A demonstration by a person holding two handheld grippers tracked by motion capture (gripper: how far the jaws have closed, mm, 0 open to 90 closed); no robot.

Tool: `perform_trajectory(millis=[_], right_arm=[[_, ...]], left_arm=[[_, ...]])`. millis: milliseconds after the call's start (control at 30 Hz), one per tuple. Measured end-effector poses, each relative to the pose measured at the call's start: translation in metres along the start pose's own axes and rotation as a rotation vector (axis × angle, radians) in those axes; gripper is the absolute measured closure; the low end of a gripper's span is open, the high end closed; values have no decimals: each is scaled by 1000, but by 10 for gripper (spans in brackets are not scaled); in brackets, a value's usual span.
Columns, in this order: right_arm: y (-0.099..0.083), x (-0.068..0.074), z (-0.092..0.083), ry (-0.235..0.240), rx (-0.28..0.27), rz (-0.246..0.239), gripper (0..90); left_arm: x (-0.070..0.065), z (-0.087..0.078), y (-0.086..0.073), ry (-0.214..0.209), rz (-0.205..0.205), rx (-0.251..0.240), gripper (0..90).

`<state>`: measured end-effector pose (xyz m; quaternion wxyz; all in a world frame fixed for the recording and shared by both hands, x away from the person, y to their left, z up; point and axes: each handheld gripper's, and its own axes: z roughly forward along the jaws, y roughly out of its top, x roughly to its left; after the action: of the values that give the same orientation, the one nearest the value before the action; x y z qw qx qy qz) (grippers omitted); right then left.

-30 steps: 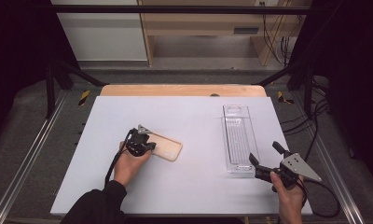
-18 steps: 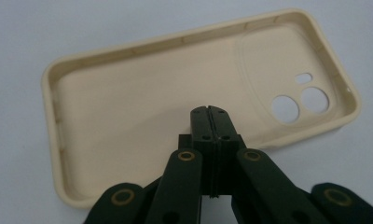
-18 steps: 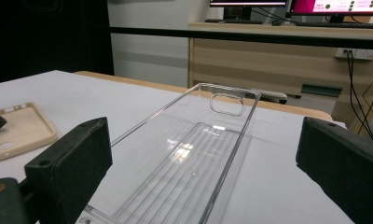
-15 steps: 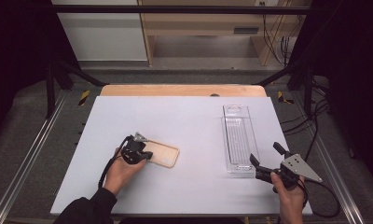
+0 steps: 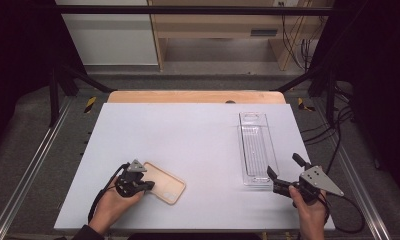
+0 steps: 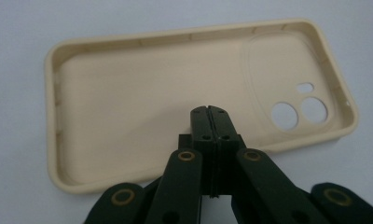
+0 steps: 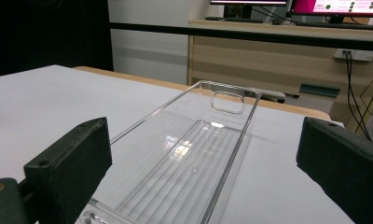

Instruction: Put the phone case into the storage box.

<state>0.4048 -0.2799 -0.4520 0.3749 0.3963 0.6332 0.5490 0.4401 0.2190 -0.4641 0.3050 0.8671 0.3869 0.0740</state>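
- The case (image 5: 164, 183) is found lying flat and hollow side up on the table (image 5: 188, 135), well to the left of the tray (image 5: 255, 150) and nearer the front edge.
- In the left gripper view the case (image 6: 175, 102) is seen with its camera cutouts off to the right and its raised rim running all round.
- The left gripper (image 5: 138, 184) is parked at the case's left end, jaws pressed tight together with nothing pinched between them; in its own view the closed tips (image 6: 210, 122) are seen over the case's near long edge, though actual contact can't be made out.
- The tray, clear plastic, long and narrow, is laid lengthwise on the right side of the table.
- The right gripper (image 5: 284, 175) is held just at the tray's near end, jaws spread wide, and the tray (image 7: 194, 149) is framed between them without being touched.
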Motion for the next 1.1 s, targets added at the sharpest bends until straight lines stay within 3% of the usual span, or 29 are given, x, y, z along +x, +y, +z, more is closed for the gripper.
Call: perform_trajectory(millis=[233,400,533,567,900,1100], right_arm=[[1,2,0,-4,-4,-11,30],[7,4,-3,-6,-30,-9,25],[12,7,-6,-12,-40,11,26],[13,8,-6,-14,-33,17,26],[21,19,-4,-10,15,-13,25],[35,31,5,28,38,-29,26]], left_arm=[[-4,-9,-14,-11,8,-5,900],[-5,-9,-22,-7,9,-57,900],[-3,-9,-29,-19,-25,-110,900],[-1,-8,-32,-31,-54,-138,900],[1,-9,-34,-37,-55,-147,900],[-4,-9,-34,-5,-33,-149,900]])
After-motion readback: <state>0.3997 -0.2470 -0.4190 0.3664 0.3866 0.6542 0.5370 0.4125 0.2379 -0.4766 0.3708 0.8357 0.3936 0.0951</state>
